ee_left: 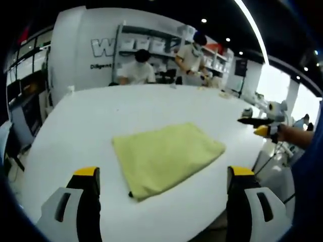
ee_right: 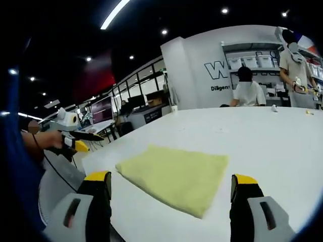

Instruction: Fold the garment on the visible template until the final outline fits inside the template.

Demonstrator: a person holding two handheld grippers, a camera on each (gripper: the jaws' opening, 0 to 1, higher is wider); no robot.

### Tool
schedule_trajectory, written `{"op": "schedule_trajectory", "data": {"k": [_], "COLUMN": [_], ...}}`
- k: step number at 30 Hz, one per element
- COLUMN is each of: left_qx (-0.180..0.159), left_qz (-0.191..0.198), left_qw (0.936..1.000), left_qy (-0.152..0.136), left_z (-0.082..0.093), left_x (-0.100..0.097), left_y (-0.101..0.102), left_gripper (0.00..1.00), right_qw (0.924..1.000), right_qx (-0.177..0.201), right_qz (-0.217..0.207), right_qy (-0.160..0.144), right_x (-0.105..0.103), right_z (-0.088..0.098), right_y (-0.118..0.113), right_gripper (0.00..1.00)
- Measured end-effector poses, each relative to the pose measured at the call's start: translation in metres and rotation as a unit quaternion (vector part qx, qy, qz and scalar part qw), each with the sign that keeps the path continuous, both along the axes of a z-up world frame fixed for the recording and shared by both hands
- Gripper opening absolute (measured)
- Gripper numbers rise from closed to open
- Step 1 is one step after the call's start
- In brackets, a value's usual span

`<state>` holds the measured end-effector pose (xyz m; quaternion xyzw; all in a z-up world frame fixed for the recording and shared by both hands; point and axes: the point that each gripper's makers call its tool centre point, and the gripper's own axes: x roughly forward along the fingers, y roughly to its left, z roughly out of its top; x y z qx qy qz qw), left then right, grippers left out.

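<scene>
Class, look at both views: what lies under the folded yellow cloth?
The yellow cloth lies flat on the white table. Bare tabletop shows around all its edges. Whether a template sits beneath cannot be seen; the cloth covers that area.

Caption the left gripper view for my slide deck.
Open left gripper hovering before a folded yellow cloth on a white table.

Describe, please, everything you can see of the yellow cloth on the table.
The cloth is pale yellow, soft and towel-like, already folded into a rough rectangle with layered edges. It lies flat on the white table, near its front edge, skewed to both views. Nothing touches it but the table; both grippers are off it.
</scene>
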<state>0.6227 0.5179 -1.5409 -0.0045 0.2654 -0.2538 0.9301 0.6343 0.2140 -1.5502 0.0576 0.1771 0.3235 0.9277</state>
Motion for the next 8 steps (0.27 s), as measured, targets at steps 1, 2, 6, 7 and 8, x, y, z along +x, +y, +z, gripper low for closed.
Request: {"op": "schedule_trajectory", "data": {"k": [1, 2, 6, 7, 8], "left_qx": [0.0, 0.001, 0.002, -0.001, -0.002], "left_qz": [-0.002, -0.003, -0.008, -0.008, -0.007], "left_qw": [1.0, 1.0, 1.0, 1.0, 1.0], "left_qy": [0.0, 0.0, 0.0, 0.0, -0.001], "left_z": [-0.0001, 0.0, 0.0026, 0.0055, 0.0065], "left_x": [0.0013, 0.0017, 0.0007, -0.0008, -0.0014], "left_y": [0.001, 0.0015, 0.0008, -0.0012, -0.0015], "left_gripper": [0.99, 0.99, 0.99, 0.99, 0.99], "right_qw": [1.0, 1.0, 0.9999, 0.9999, 0.9999], "right_qx": [0.001, 0.007, 0.011, 0.011, 0.011], "right_qz": [-0.001, -0.003, -0.006, -0.006, -0.002], "right_qy": [0.0, 0.001, -0.001, -0.002, -0.001], "right_x": [0.0011, 0.0029, 0.0055, 0.0061, 0.0066], "right_z": [0.0002, 0.0003, 0.0028, 0.0032, 0.0039], "right_y": [-0.0001, 0.0, 0.0022, 0.0028, 0.0044], "right_gripper": [0.99, 0.99, 0.99, 0.99, 0.99]}}
